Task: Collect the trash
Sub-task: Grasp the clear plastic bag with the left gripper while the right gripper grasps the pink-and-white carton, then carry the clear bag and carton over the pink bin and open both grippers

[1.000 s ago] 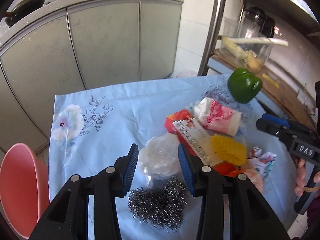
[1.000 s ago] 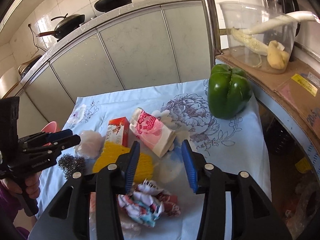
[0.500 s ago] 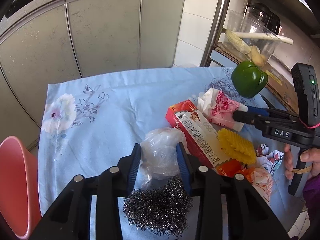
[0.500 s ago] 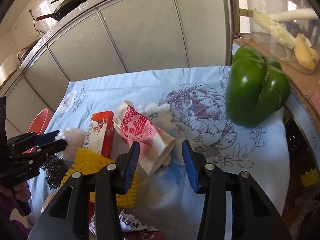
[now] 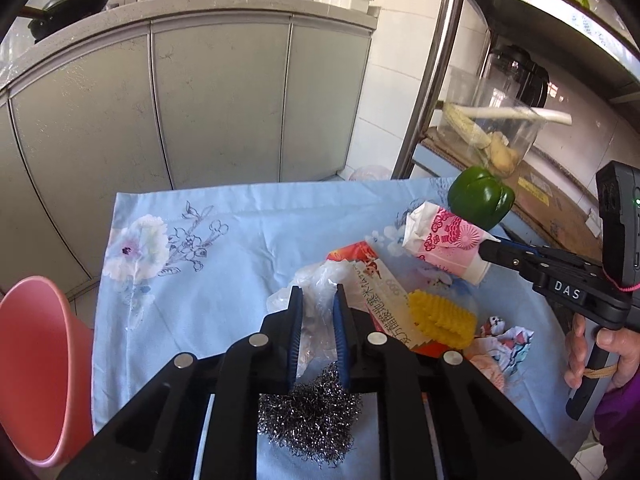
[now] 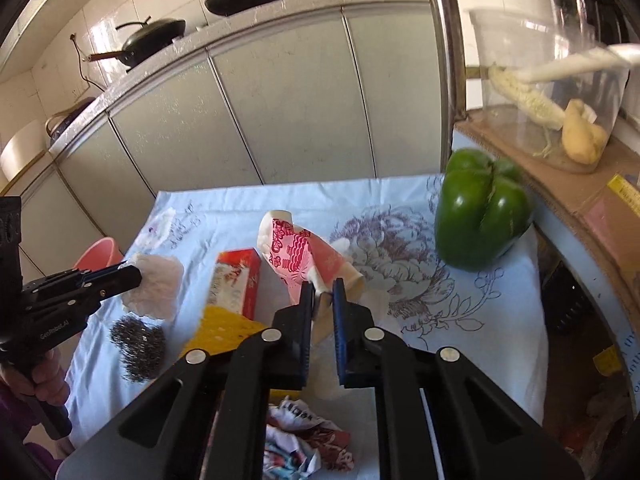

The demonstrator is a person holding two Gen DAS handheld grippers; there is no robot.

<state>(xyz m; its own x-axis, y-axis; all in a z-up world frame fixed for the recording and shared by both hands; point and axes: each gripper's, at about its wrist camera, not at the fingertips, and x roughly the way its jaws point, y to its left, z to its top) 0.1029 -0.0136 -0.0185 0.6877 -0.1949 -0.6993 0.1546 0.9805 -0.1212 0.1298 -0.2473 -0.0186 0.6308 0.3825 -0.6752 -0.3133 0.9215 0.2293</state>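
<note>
A crumpled clear plastic bag (image 5: 320, 272) sits between the blue pads of my left gripper (image 5: 316, 294), whose jaws are closing and press it at both sides. From the right wrist view, the same left gripper (image 6: 134, 276) has the bag (image 6: 154, 288) at its tip. My right gripper (image 6: 320, 286) is closing tight on the rim of a crushed pink-and-white paper cup (image 6: 300, 248), which tilts away from it. In the left wrist view, the right gripper (image 5: 486, 248) pinches the cup (image 5: 444, 236) at its lower end.
On the blue flowered tablecloth (image 5: 220, 260) lie a steel wool ball (image 5: 308, 420), a red box (image 5: 376, 280), a yellow sponge (image 5: 442, 316), crumpled printed paper (image 6: 304, 444) and a green pepper (image 6: 480, 216). A pink bin (image 5: 36, 360) stands left of the table.
The left jaws narrowed onto the plastic bag. The right gripper moved forward past the crumpled paper, then its jaws went from wide apart to pinching the paper cup.
</note>
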